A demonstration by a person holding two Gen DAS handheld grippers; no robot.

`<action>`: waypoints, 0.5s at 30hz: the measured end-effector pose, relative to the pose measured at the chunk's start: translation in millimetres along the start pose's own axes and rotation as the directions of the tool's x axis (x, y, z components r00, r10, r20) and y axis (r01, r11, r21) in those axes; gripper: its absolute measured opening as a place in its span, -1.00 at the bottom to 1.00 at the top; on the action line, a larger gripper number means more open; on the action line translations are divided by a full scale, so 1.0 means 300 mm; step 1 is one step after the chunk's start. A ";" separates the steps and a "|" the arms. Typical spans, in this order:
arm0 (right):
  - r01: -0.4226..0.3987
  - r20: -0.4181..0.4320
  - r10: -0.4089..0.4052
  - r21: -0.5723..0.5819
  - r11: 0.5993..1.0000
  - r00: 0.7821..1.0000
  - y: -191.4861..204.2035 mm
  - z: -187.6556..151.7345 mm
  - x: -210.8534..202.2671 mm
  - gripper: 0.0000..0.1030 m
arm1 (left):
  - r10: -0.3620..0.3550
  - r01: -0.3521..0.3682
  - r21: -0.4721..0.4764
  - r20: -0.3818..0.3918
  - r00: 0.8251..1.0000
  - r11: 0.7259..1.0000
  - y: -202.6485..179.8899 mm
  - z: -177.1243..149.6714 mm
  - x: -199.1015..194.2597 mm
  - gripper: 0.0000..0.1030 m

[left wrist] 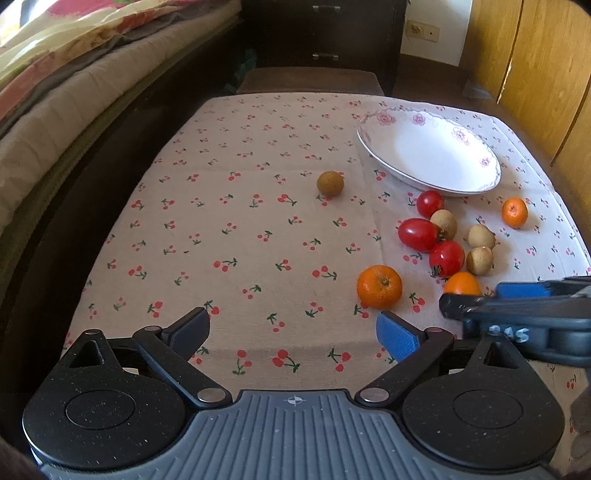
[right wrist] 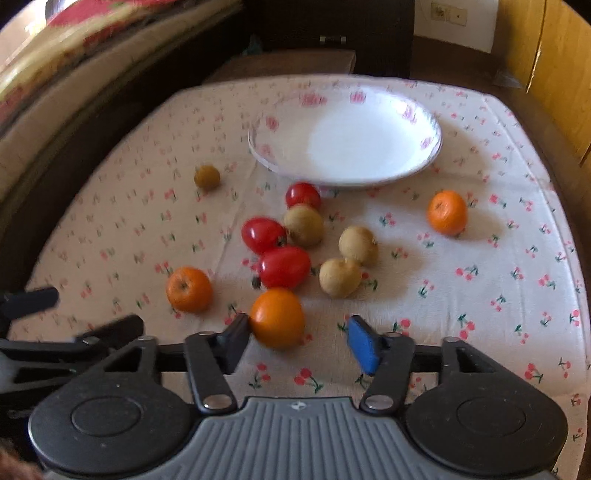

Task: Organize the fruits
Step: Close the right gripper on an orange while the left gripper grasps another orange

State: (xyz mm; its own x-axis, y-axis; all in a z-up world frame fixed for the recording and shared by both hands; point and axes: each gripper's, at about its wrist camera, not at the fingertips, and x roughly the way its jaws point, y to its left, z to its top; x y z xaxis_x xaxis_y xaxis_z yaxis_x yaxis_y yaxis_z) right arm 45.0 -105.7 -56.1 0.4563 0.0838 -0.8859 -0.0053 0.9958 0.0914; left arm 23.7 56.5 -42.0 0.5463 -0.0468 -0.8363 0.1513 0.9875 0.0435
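Fruits lie loose on a cherry-print tablecloth (left wrist: 258,221). An empty white flowered plate (left wrist: 428,155) sits far right; it also shows in the right wrist view (right wrist: 347,136). Three red tomatoes (right wrist: 284,266), three tan longans (right wrist: 340,277) and a lone longan (left wrist: 330,183) lie before it. Three oranges: one near my left gripper (left wrist: 379,286), one far right (right wrist: 447,212), one (right wrist: 277,317) between my right gripper's open fingers, touching the black left finger. My right gripper (right wrist: 299,343) is open around it. My left gripper (left wrist: 295,328) is open and empty over bare cloth.
A bed with folded quilts (left wrist: 55,92) runs along the left edge. A dark drawer cabinet (left wrist: 325,33) stands behind the table. Wooden panels (left wrist: 535,74) rise at the right. The right gripper's body (left wrist: 517,314) crosses the left wrist view at the right.
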 end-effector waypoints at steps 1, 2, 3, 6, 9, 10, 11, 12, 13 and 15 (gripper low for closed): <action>0.019 0.012 -0.019 -0.018 1.000 1.000 0.007 -0.002 0.002 0.02 | 0.001 -0.001 0.004 0.001 1.000 1.000 -0.001 -0.001 -0.001 0.92; 0.024 0.015 -0.024 -0.020 1.000 1.000 0.007 0.000 0.003 -0.08 | 0.002 -0.002 0.006 0.002 1.000 1.000 -0.002 -0.001 -0.001 0.92; 0.021 0.019 -0.020 -0.017 1.000 1.000 0.004 0.003 0.002 -0.20 | 0.003 -0.003 0.006 0.004 1.000 1.000 -0.002 -0.001 -0.002 0.92; 0.019 0.019 -0.019 -0.021 1.000 1.000 -0.003 0.011 0.001 -0.35 | 0.006 -0.006 0.013 0.010 1.000 1.000 -0.007 -0.001 -0.005 0.92; 0.016 0.016 -0.015 -0.059 0.998 1.000 0.002 0.003 -0.004 -0.36 | 0.010 -0.011 0.036 0.020 1.000 0.999 -0.016 -0.002 -0.008 0.92; 0.015 0.015 -0.014 -0.068 0.998 1.000 0.003 -0.001 -0.007 -0.36 | 0.003 -0.004 0.041 0.027 1.000 0.999 -0.018 -0.002 -0.010 0.92; 0.008 0.012 -0.007 -0.071 0.997 1.000 0.002 -0.007 -0.013 -0.36 | -0.008 0.007 0.042 0.039 0.999 0.999 -0.018 -0.002 -0.013 0.92; -0.001 0.009 0.002 -0.068 0.998 1.000 -0.003 -0.013 -0.020 -0.36 | -0.017 0.015 0.040 0.046 0.999 0.999 -0.017 0.000 -0.014 0.92; -0.006 0.007 0.007 -0.064 0.998 1.000 -0.010 -0.018 -0.030 -0.36 | -0.028 0.026 0.038 0.051 0.998 0.999 -0.017 0.003 -0.014 0.90; -0.004 0.013 0.005 -0.059 0.998 1.000 -0.028 -0.024 -0.051 -0.36 | -0.040 0.038 0.042 0.050 0.998 0.998 -0.022 0.012 -0.006 0.87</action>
State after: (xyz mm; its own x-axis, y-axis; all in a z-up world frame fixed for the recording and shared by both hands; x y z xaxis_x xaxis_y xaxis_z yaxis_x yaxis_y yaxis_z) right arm 31.7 -115.2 -46.7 0.4678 0.0882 -0.8794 -0.0598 0.9959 0.0680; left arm 24.6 49.5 -38.7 0.5805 -0.0943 -0.8088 0.2064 0.9779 0.0341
